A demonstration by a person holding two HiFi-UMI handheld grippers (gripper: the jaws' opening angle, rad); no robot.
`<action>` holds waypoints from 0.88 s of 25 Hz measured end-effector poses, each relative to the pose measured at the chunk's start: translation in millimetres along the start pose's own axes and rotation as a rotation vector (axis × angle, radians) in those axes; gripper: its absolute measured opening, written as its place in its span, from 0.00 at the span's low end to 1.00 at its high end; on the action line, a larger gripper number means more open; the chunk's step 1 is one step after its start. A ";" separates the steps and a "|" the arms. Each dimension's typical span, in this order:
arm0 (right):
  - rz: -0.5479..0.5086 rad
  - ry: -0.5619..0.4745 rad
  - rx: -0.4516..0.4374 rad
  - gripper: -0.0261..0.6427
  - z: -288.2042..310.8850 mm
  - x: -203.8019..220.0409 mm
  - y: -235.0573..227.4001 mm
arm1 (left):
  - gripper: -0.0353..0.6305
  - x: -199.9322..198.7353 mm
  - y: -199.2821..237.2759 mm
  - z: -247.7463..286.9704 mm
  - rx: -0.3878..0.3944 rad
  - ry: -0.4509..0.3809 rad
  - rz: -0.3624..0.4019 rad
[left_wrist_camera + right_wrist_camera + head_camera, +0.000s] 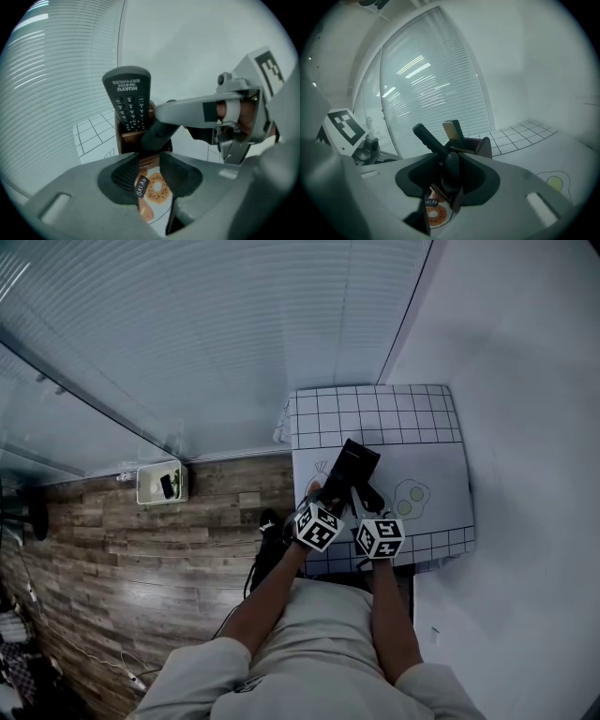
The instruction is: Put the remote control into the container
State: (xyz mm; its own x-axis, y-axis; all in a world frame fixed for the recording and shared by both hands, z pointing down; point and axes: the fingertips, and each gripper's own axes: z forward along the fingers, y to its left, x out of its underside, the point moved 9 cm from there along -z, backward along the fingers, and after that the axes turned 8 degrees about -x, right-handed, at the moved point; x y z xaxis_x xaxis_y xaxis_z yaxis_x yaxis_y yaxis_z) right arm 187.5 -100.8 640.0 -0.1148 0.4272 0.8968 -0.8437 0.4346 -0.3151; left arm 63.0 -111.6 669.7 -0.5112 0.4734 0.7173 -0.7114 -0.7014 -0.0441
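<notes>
- "HUAYU", upside down, on the remote control; smaller line below it, perhaps a model code, too blurred to read.
- "BREAD" on a dark tag printed on the tablecloth.

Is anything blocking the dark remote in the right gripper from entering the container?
Yes: another remote already stands upright in the container, taking part of the opening. Nothing else visible blocks the dark remote.

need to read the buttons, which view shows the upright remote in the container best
The left gripper view: the upright remote faces the camera, keypad and print legible. The right gripper view shows that remote only edge-on. In the head view it is too small to make out.
</notes>
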 end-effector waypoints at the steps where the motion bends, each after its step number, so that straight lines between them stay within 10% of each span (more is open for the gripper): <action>1: 0.018 0.002 0.007 0.27 -2.0 1.4 -0.5 | 0.26 -0.3 1.7 -5.0 -0.003 -0.016 -0.015; 22: -0.043 0.057 0.213 0.34 -107.2 39.1 46.3 | 0.26 36.7 -40.2 -120.1 -0.152 -0.228 -0.133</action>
State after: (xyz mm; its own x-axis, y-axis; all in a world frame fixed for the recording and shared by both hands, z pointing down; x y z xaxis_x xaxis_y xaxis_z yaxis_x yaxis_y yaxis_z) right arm 200.2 21.0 627.2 -0.0522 0.4586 0.8871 -0.9396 0.2783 -0.1991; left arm 15.0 -2.1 614.2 -0.2995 0.4119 0.8606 -0.8378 -0.5451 -0.0307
